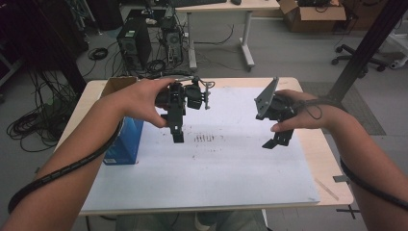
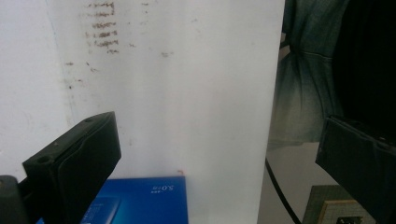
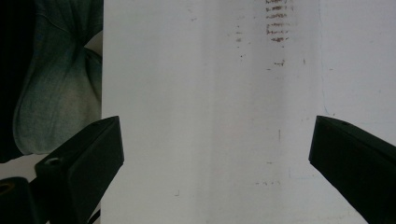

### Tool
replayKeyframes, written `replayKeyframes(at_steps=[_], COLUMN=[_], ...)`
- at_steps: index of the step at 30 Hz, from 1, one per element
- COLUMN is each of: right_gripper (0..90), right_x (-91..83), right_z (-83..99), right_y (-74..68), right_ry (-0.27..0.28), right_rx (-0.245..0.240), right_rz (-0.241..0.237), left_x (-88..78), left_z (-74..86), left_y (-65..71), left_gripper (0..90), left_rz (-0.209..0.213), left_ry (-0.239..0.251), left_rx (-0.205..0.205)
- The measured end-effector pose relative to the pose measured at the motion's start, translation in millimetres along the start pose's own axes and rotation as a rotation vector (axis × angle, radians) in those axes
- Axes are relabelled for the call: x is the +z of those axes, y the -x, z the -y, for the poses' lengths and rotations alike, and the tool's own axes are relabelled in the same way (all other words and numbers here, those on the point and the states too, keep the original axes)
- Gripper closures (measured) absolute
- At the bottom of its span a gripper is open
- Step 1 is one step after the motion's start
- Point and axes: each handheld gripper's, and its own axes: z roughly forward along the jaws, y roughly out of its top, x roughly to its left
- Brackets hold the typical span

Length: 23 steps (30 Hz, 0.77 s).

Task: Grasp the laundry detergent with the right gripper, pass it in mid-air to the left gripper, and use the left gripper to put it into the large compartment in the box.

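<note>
Both grippers are held above a white board point(image 1: 216, 168) that covers most of a wooden table point(image 1: 332, 159). My left gripper point(image 1: 177, 134) hangs over the board's left half, with its jaws pointing down. In the left gripper view this gripper point(image 2: 219, 140) is open, its jaws wide apart over bare board point(image 2: 187, 93). My right gripper point(image 1: 276, 140) hovers over the board's right half. It is open too point(image 3: 217, 140), with nothing between the jaws. A patch of brown marks point(image 1: 204, 138) stains the board between the two grippers.
A blue box point(image 1: 126, 142) stands at the board's left edge, also seen as the blue box point(image 2: 140, 200) below my left jaws. A cardboard box point(image 1: 115, 85) sits behind it. Computer towers point(image 1: 134, 43), cables and a desk fill the floor beyond the table.
</note>
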Motion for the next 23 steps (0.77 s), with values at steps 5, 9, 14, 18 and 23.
replayKeyframes(at_steps=[5, 9, 14, 18, 23], right_gripper=[3.1, 3.2, 3.2, 3.3, 3.2], right_x=[-0.6, -1.4, -1.4, 0.1, 1.6], right_z=[-0.5, 0.2, 0.8, -0.7, -3.4], right_y=[-1.2, -1.6, -2.0, -2.8, -7.4], right_ry=[0.005, 0.006, 0.001, -0.006, 0.019], right_rx=[-0.003, -0.004, -0.003, -0.007, -0.02], right_rz=[0.004, 0.004, 0.004, 0.005, 0.003], left_x=[0.1, 0.3, 1.1, -0.2, -2.9], left_z=[-0.1, -0.2, 0.4, 0.9, 2.5], left_y=[0.8, 1.2, 2.4, 2.4, 6.3], left_gripper=[0.2, 0.2, 0.2, 0.2, 0.2], left_rz=[-0.003, -0.007, -0.005, -0.009, -0.01], left_ry=[-0.015, -0.011, -0.009, -0.004, 0.058], left_rx=[-0.017, -0.009, -0.015, -0.024, -0.041])
